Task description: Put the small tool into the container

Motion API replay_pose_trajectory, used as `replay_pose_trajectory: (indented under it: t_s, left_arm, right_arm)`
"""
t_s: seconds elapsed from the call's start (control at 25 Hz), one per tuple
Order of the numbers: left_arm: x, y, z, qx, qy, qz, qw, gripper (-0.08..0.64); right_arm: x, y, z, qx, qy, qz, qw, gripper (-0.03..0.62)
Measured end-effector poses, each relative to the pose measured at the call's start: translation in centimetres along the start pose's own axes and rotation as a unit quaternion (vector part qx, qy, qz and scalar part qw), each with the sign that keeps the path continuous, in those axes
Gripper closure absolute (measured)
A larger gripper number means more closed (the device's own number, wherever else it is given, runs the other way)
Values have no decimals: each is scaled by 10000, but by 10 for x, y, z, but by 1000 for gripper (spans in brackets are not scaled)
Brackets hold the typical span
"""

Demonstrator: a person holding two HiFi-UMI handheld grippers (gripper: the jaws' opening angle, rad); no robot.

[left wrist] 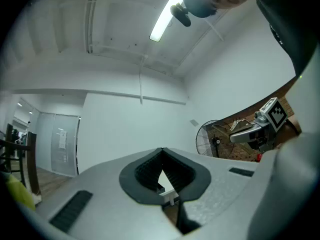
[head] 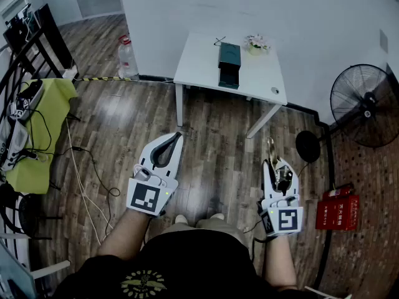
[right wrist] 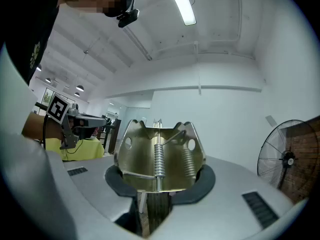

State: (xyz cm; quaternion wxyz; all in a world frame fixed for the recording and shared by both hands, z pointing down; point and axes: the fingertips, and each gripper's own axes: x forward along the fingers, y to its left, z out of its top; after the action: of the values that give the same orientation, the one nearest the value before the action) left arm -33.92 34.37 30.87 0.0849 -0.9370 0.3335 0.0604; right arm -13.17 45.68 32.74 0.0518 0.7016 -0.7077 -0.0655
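Right gripper (head: 276, 167), at 5 o'clock, is gripping a brass spring clip (right wrist: 159, 159) in its jaws. Left gripper (head: 176, 138), at 7 o'clock, is keeping jaws closed on nothing. Dark teal container (head: 229, 56) is sitting on the white counter (head: 199, 61) at 12 o'clock.

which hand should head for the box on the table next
Right. The right gripper clamps the brass spring clip, so it can carry it to the dark box on the white table ahead. The left gripper is shut and empty.
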Motion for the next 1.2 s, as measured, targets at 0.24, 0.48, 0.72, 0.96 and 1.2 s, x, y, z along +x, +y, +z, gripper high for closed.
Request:
replay_pose_trajectory:
  t_s: [0.24, 0.48, 0.72, 0.96, 1.2]
  left_arm:
    - [8, 4, -8, -29, 42, -7, 10000, 554]
    - [28, 7, -22, -54, 137, 17, 9999, 554]
    - [69, 2, -33, -97, 211, -23, 9997, 554]
    - [104, 5, -48, -87, 262, 102, 9996, 554]
    - [127, 6, -65, -94, 386, 71, 9992, 554]
  right_arm:
    - [16, 0, -4, 170, 99, -60, 9998, 468]
    - [27, -17, -20, 260, 75, -23, 9996, 466]
    - [49, -49, -30, 164, 93, 19, 9998, 466]
    - [72, -82, -42, 229, 129, -12, 9997, 466]
    - [91, -103, -54, 257, 197, -11, 9995, 466]
